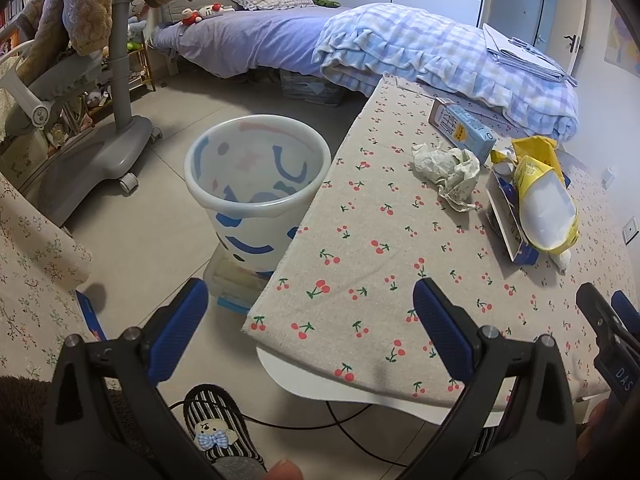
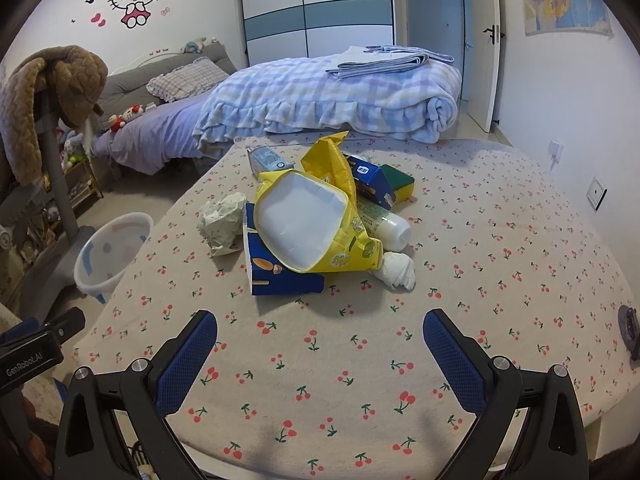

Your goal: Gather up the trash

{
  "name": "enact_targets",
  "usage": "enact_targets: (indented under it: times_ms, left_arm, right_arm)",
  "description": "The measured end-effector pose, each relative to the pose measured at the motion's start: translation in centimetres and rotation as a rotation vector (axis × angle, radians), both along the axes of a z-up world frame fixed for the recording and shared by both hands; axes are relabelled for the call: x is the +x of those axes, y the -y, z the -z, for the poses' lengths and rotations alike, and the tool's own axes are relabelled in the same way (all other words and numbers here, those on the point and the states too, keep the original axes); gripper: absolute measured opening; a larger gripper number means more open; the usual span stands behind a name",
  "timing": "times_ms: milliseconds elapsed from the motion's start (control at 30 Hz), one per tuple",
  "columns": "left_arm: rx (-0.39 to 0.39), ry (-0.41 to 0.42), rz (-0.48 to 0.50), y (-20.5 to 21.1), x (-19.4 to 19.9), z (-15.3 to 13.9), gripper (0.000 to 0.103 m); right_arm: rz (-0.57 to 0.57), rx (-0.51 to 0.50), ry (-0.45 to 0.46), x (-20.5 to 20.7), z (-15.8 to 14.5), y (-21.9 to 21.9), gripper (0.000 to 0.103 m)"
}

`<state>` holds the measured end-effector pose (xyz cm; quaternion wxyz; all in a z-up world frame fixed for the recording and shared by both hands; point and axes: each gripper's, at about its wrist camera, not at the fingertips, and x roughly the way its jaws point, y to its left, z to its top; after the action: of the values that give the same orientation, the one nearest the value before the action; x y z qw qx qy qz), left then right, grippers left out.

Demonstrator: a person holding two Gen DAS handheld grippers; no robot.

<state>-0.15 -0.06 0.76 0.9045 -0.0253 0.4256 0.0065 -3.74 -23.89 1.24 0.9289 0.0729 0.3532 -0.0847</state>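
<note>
On the cherry-print tablecloth [image 2: 480, 240] the trash lies in one loose heap toward the far middle of the table: an opened yellow foil bag with a white lining [image 2: 308, 220] leans over a flat dark blue carton [image 2: 276, 276], with a crumpled greenish paper wad [image 2: 222, 220] touching the carton's left side and a twisted white tissue [image 2: 396, 270] just right of the bag. Behind these lie a white plastic bottle [image 2: 386, 222], a small blue box [image 2: 372, 182], a green and yellow sponge [image 2: 400, 180] and a light blue drink carton [image 1: 462, 126]. Left of the table, on the grey floor, stands a white plastic bin with blue markings [image 1: 256, 196], its rim close to the cloth's left edge. Near the cloth's near edge, the left gripper [image 1: 310, 304] and the right gripper [image 2: 320, 332] both hover with fingers spread wide, holding nothing. Bare cloth lies between the fingers and the heap.
</note>
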Motion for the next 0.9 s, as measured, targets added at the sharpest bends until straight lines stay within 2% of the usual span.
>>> enact_targets:
  times_ms: [900]
  left_arm:
    - [0.000,0.004,-0.001,0.18,0.08,-0.18,0.102]
  right_arm:
    - [0.000,0.008,-0.001,-0.04,0.07,-0.04,0.103]
